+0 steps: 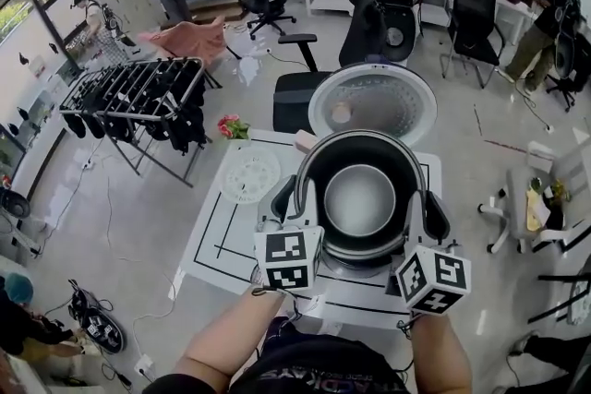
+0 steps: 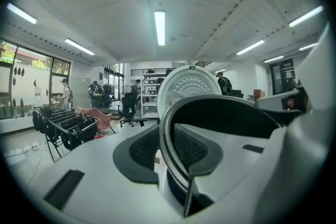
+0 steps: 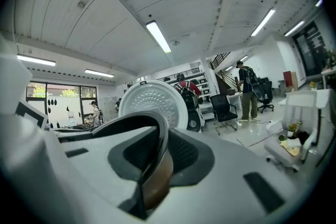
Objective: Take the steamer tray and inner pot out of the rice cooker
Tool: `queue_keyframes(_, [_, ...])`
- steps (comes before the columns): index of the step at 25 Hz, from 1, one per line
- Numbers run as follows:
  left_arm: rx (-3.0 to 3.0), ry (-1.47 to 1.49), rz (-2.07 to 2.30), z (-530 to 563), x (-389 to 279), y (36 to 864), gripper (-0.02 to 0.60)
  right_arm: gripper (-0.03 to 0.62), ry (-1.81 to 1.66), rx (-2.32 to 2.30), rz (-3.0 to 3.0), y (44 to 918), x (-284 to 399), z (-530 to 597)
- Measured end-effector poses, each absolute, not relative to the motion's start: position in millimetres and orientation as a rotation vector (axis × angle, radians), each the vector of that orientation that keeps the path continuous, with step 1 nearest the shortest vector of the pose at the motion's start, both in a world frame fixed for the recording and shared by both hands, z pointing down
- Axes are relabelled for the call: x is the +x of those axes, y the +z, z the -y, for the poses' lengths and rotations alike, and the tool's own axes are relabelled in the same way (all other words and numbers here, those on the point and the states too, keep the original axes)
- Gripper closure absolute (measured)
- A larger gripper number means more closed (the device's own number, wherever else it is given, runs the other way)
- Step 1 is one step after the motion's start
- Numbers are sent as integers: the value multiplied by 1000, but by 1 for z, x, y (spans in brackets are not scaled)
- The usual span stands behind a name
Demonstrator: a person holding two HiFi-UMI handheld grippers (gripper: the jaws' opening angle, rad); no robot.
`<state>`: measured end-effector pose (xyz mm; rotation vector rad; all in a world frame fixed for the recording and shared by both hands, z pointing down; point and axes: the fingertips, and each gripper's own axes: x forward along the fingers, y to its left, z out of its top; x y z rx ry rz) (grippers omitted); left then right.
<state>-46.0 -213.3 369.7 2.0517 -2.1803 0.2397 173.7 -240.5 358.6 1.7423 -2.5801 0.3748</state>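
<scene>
The inner pot (image 1: 360, 198), dark outside and silvery inside, hangs over the white rice cooker (image 1: 365, 261), whose round lid (image 1: 369, 101) stands open behind it. My left gripper (image 1: 294, 198) is shut on the pot's left rim and my right gripper (image 1: 432, 215) is shut on its right rim. In the left gripper view the dark rim (image 2: 167, 134) runs between the black pads (image 2: 142, 149), with the lid (image 2: 189, 86) beyond. The right gripper view shows the rim (image 3: 157, 157) pinched the same way. The white perforated steamer tray (image 1: 249, 175) lies flat on the table, left of the cooker.
The white table (image 1: 217, 240) bears black outline marks. A clothes rack (image 1: 138, 92) stands to the left, a black office chair (image 1: 295, 97) behind the table, and pink flowers (image 1: 231, 126) by its far left corner. A white stand (image 1: 540, 198) is to the right. People stand farther back.
</scene>
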Motion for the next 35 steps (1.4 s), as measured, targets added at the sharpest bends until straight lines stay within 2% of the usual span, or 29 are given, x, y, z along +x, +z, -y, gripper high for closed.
queue_keyframes(9, [1976, 123, 2301, 188, -91, 337, 492, 525, 328, 1625, 2707, 326, 127, 236])
queue_keyframes(18, [1832, 96, 2424, 142, -174, 330, 492, 525, 345, 1425, 2807, 324, 35, 217])
queue_keyframes(27, [1680, 167, 2437, 85, -273, 367, 492, 525, 386, 1283, 2808, 355, -72, 181])
queue_keyframes(35, [1601, 218, 2390, 50, -322, 419, 492, 528, 456, 1231, 2753, 404, -125, 154])
